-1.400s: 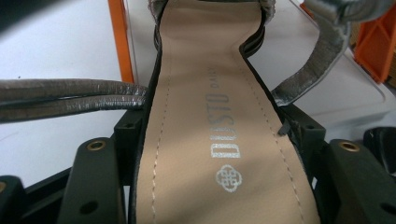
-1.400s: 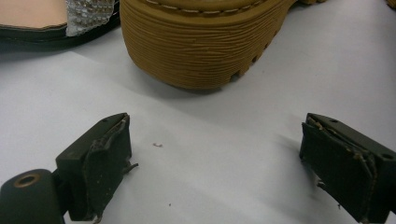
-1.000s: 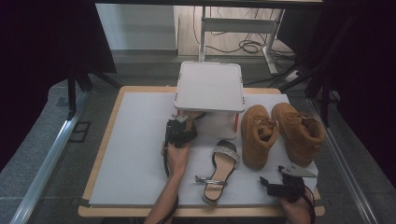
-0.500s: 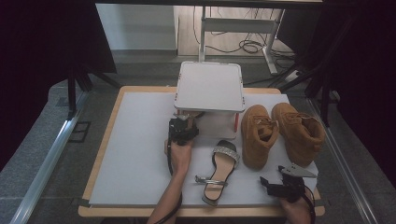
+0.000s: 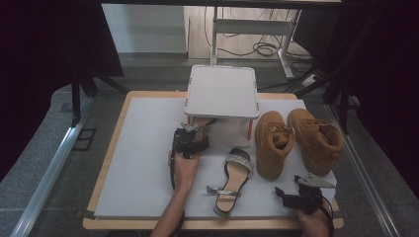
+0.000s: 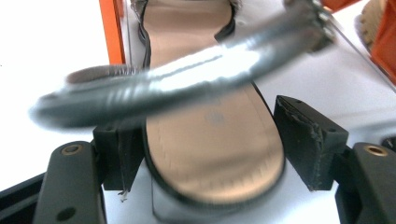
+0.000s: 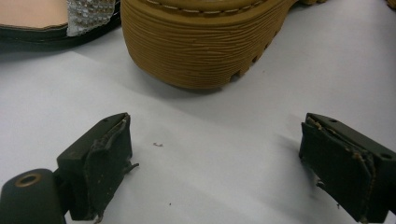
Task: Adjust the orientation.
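Since the job in hand looks like stowing the shoes at the stand (image 5: 222, 91), the left claw (image 5: 194, 127) sits at the stand's 7 o'clock corner, pointing into the gap under its top. The sandal (image 6: 210, 140) lies between the jaws, heel toward the claw and toe in under the stand between the orange legs, flat on the mat (image 5: 143, 148). The jaws have just been opening. In the left gripper view the pad on that view's right stands clear of the heel, and the one on its left sits just beside the sole edge, so my read is a release, not a grip. The ankle strap arcs blurred across that view above the heel, so I'd back out low and straight to avoid snagging it. The second sandal (image 5: 232, 180) lies at 6 o'clock of the stand, toe toward it, likely next in line for the same slot. The boots (image 5: 274, 140) stand side by side at the stand's 4 o'clock, touching each other, and probably too tall for the gap, so the top seems the place for them. The right claw (image 5: 281, 193) is parked at the mat's 5 o'clock edge, jaws wide with nothing between them, facing a boot sole in its own view. It's clear of the left hand's path and near the boots, which I take as standby.
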A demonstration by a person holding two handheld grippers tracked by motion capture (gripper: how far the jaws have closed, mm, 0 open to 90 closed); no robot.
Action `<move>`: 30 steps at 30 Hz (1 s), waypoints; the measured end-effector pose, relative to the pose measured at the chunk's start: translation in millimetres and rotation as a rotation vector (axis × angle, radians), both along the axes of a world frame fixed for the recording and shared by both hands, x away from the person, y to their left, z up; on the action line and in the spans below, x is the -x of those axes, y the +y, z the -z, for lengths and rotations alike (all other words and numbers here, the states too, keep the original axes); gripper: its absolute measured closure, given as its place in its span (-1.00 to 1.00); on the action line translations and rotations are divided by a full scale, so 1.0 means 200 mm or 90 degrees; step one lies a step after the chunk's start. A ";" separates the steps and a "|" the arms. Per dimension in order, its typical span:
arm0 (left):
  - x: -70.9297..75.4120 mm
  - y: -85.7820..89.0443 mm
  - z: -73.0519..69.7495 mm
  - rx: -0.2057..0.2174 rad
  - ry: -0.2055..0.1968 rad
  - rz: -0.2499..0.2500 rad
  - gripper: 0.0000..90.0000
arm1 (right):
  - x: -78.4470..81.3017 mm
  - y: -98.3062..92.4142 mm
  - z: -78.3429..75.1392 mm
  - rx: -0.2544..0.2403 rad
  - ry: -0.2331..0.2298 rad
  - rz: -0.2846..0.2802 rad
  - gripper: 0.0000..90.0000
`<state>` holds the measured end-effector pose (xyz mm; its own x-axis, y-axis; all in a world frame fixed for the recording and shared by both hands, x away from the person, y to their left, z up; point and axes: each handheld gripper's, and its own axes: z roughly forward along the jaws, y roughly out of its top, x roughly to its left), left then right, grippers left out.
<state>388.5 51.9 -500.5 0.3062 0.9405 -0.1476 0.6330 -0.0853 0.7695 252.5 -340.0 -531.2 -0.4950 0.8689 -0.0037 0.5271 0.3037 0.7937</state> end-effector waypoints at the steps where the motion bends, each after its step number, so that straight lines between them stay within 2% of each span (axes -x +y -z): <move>1: 0.01 0.01 0.00 -0.001 -0.001 0.006 -0.36 | 0.00 0.00 0.00 0.000 0.000 0.000 -0.78; 7: 0.08 0.05 -0.03 -0.008 -0.002 0.027 -0.22 | 0.00 0.00 0.00 0.000 0.000 0.000 -0.78; 11: 0.12 0.10 -0.04 0.001 -0.005 0.045 -0.11 | 0.00 0.00 0.00 0.000 0.000 0.000 -0.78; 15: 0.16 0.11 -0.05 -0.014 -0.013 0.059 0.02 | 0.00 0.00 0.00 0.000 0.000 0.000 -0.78; 22: 0.23 0.16 -0.03 -0.018 -0.012 0.091 0.43 | 0.00 0.00 0.00 0.000 0.000 0.000 -0.78; 24: 0.24 0.17 -0.02 -0.016 -0.006 0.102 0.54 | 0.00 0.00 0.00 0.000 0.000 0.000 -0.78; 26: 0.25 0.17 -0.01 -0.008 0.003 0.129 0.69 | 0.00 0.00 0.00 0.000 0.000 0.000 -0.78; 30: 0.25 0.16 0.00 -0.016 0.008 0.148 0.94 | 0.00 0.00 0.00 0.000 0.000 0.000 -0.78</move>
